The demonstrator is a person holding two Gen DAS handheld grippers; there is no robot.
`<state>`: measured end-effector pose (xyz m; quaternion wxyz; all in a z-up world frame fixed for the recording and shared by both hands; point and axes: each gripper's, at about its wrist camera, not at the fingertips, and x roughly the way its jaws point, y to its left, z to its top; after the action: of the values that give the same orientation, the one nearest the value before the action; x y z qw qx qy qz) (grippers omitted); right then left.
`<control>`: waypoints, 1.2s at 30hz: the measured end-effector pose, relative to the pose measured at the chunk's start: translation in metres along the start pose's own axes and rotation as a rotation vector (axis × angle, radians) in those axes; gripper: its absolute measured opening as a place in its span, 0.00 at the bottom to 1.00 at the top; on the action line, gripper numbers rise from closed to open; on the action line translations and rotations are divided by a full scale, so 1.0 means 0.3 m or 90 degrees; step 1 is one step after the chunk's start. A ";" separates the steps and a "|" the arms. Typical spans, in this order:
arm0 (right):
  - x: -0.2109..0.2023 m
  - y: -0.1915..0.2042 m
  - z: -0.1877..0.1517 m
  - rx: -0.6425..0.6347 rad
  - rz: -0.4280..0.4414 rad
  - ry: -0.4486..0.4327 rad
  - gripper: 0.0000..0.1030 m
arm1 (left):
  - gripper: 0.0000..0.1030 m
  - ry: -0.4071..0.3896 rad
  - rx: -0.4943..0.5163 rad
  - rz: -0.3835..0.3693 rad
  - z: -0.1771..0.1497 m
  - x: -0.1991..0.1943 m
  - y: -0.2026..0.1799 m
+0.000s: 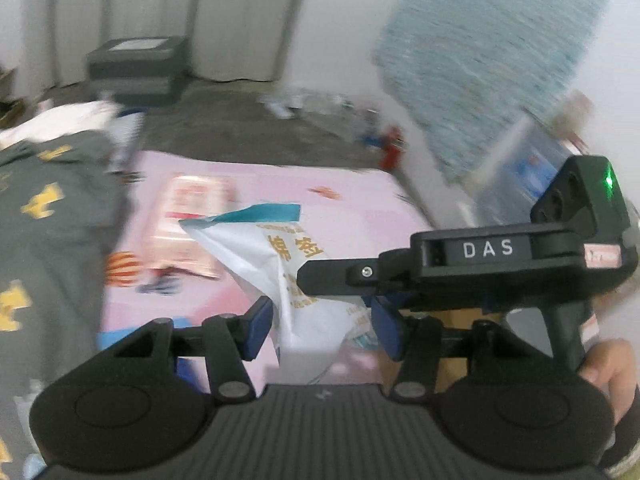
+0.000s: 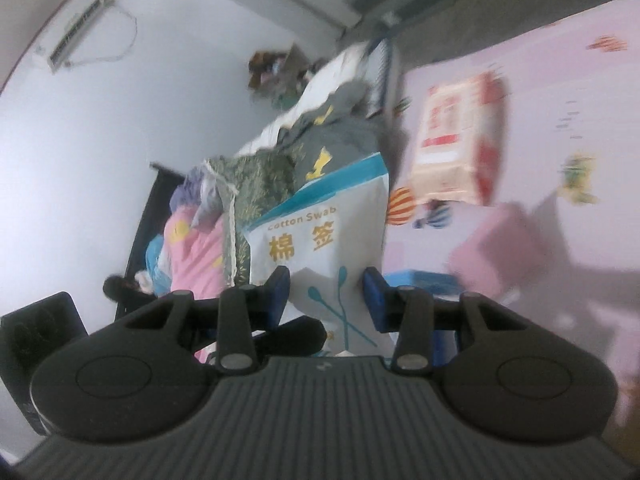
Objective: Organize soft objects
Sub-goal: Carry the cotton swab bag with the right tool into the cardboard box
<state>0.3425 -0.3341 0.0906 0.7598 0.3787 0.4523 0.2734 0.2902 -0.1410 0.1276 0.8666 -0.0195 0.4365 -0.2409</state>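
From my seat I see white walls with an air conditioner mounted high up, a thin cord looping down beside it, and pale curtains hanging to a grey floor. A pink play mat with small cartoon prints covers the nearer floor, and a dark grey storage box stands at the foot of the curtains. A bed piled with a grey yellow-patterned blanket lies just beside the mat, and a shaggy light blue rug hangs against the wall, the light soft and even.
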 end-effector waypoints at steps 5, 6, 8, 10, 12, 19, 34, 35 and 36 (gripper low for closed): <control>-0.296 -0.182 -0.128 0.048 -0.017 -0.061 0.40 | 0.56 0.036 0.066 -0.056 -0.069 0.100 -0.247; -0.336 -0.218 -0.150 0.058 -0.021 -0.070 0.40 | 0.56 0.046 0.078 -0.068 -0.080 0.130 -0.297; -0.430 -0.298 -0.190 0.083 -0.030 -0.090 0.40 | 0.56 0.063 0.095 -0.085 -0.102 0.174 -0.377; -0.509 -0.374 -0.221 0.106 -0.041 -0.106 0.40 | 0.56 0.084 0.110 -0.101 -0.124 0.235 -0.452; -0.575 -0.443 -0.243 0.124 -0.061 -0.122 0.40 | 0.56 0.108 0.125 -0.109 -0.139 0.304 -0.515; -0.591 -0.664 -0.273 0.179 -0.107 -0.118 0.40 | 0.59 0.177 0.148 -0.084 -0.184 0.515 -0.599; -0.465 -0.813 -0.327 0.206 -0.195 -0.074 0.39 | 0.73 0.144 0.160 -0.072 -0.175 0.429 -0.556; -0.472 -0.807 -0.333 0.203 -0.203 -0.074 0.39 | 0.74 0.137 0.155 -0.075 -0.173 0.401 -0.537; -0.460 -0.796 -0.319 0.203 -0.210 -0.071 0.39 | 0.76 0.128 0.148 -0.079 -0.174 0.370 -0.514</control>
<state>0.2133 -0.5419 -0.0688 0.7486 0.4296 0.5026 0.0494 0.2443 -0.3162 0.0501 0.7985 0.0784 0.4880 -0.3436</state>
